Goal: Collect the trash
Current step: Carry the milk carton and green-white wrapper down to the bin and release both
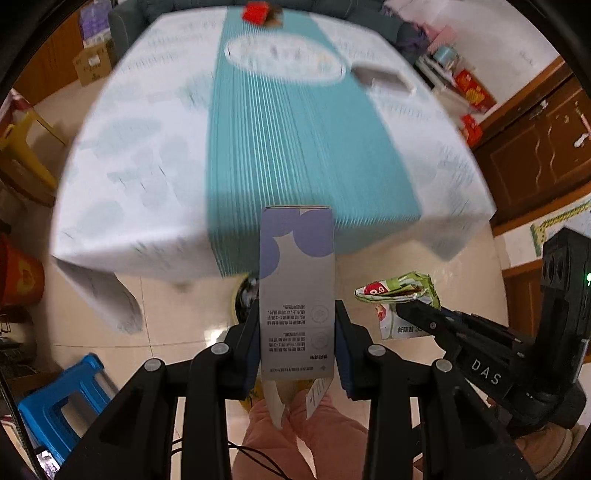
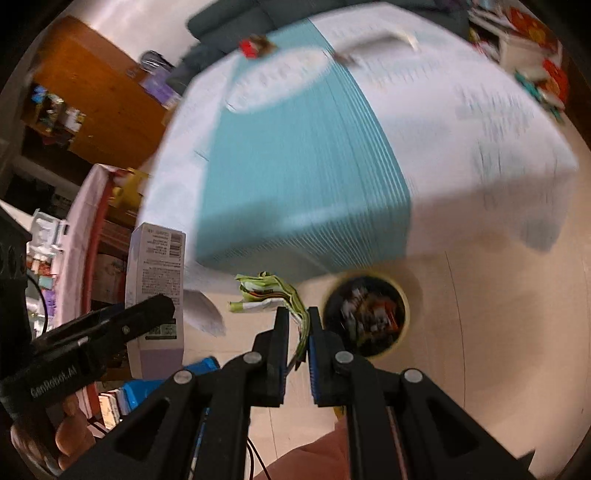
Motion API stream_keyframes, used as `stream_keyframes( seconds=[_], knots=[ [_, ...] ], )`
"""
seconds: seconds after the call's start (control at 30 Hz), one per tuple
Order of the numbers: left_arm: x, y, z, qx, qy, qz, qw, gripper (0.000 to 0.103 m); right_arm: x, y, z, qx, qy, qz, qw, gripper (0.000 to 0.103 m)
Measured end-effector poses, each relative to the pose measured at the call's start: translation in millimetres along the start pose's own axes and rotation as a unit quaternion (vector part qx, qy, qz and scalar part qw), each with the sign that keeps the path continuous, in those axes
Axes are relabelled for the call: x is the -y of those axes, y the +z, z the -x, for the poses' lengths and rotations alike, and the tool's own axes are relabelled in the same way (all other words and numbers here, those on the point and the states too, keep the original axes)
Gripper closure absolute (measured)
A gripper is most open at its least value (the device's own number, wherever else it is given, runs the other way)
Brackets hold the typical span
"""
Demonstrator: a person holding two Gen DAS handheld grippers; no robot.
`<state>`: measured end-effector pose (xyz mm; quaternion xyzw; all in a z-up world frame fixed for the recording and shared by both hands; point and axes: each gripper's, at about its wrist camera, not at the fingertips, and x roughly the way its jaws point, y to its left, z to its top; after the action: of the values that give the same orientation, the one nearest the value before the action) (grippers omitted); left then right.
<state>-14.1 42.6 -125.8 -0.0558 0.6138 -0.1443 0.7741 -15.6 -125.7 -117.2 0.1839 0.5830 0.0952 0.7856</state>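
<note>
Both my grippers carry trash, above the floor near the table's end.

My left gripper (image 1: pixel 297 325) is clamped on a tall lavender-and-grey carton (image 1: pixel 297 295) – the pads press its two long sides and it stands upright between them, printed face toward the camera. My right gripper (image 2: pixel 297 325) has its jaws nearly together, pinched on a crumpled green-and-white wrapper (image 2: pixel 269 295) whose bulk sticks out past the fingertips. Seen from the right wrist, a round bin (image 2: pixel 365 317) with a pale rim sits on the tiled floor just right of the wrapper, already holding dark, mixed scraps. Behind it stands the table (image 1: pixel 129 166), draped in a white cloth with a teal striped band – a small red item (image 1: pixel 255 13) lies at its far end, blurred.
</note>
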Motion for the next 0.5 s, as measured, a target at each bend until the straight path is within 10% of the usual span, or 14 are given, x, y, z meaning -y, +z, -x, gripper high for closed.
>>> stream_keyframes(
  seconds=[0.5],
  knots=[
    [-11.4, -49.5, -235.3, -0.040, 0.044, -0.005, 0.9982, 0.065, 137.9, -44.5, -206.0, -0.051, -0.012, -0.057, 0.997, 0.091]
  ],
)
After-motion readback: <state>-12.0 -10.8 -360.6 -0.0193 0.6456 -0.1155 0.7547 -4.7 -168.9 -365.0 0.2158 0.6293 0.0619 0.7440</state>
